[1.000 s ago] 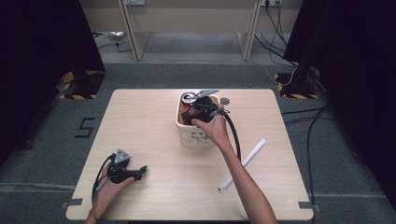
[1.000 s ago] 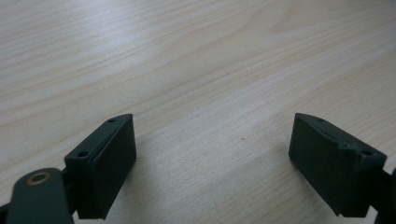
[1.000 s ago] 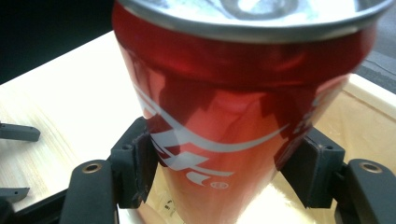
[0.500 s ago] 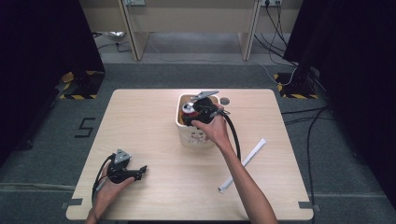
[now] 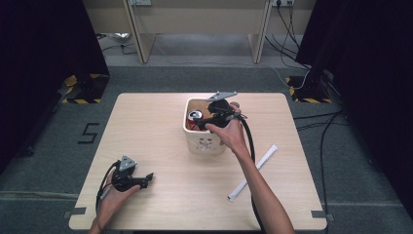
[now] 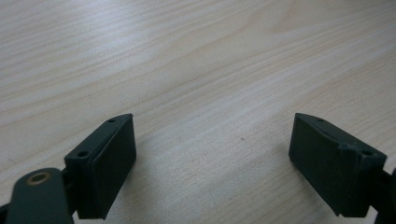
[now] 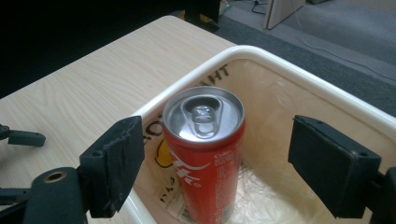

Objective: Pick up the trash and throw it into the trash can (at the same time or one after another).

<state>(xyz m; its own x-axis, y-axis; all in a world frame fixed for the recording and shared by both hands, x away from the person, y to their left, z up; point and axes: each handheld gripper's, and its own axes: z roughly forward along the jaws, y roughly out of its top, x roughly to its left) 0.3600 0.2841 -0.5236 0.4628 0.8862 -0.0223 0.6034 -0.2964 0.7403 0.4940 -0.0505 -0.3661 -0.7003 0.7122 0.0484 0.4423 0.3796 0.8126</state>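
A red drinks can (image 7: 204, 154) with a silver top stands upright inside a white bin (image 7: 299, 84) lined with clear plastic; the high view shows the can (image 5: 195, 116) at the bin's (image 5: 207, 144) left side. My right gripper (image 7: 215, 123) is above the bin with its jaws on either side of the can. They have just been opening, and the pads stand clear of the can. In the high view the right gripper (image 5: 208, 122) reaches in from the bin's right. My left gripper (image 5: 145, 179) rests open on the table near the front left, and its jaws (image 6: 212, 121) hold nothing.
The wooden table (image 5: 156, 122) has a long white paper-wrapped stick (image 5: 253, 170) lying at an angle to the right of my right forearm. The left gripper's fingertip (image 7: 23, 137) shows far off on the tabletop. Dark floor and cables surround the table.
The can has gone down into the bin with the right gripper. The jaws have spread apart and let go of it. My left gripper has not moved.
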